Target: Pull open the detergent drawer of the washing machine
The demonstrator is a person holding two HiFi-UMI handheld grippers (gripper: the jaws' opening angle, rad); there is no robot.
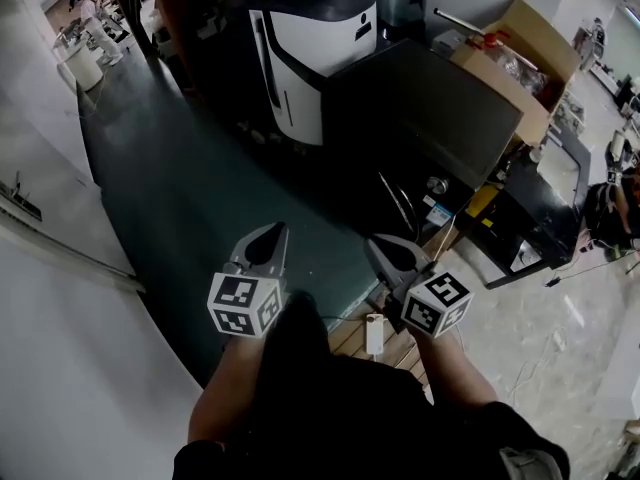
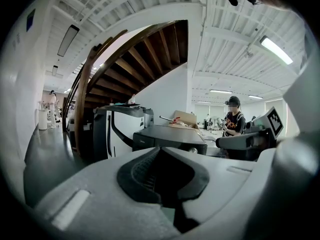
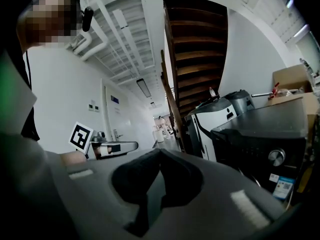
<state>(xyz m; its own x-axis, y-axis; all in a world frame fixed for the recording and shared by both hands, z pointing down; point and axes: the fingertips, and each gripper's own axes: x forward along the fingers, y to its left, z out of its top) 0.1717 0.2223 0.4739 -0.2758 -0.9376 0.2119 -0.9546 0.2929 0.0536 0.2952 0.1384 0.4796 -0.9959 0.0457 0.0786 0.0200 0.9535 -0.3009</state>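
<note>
The washing machine (image 1: 420,118) is a dark, boxy unit ahead and slightly right of me in the head view. Its front panel with a round knob (image 3: 276,157) shows at the right of the right gripper view, but I cannot make out the detergent drawer. In the left gripper view the machine (image 2: 170,136) stands beyond the jaws. My left gripper (image 1: 272,230) is shut and empty, well short of the machine. My right gripper (image 1: 378,242) is beside it, also shut with nothing held, and nearer the machine's front corner. Both jaw pairs meet at the tip (image 2: 161,151) (image 3: 159,154).
A white-and-black appliance (image 1: 310,48) stands left of the washer under a wooden staircase (image 2: 145,54). A cardboard box (image 1: 520,58) sits behind the washer. A white power strip (image 1: 374,333) and cables lie on the floor at my feet. A person (image 2: 232,119) sits far right.
</note>
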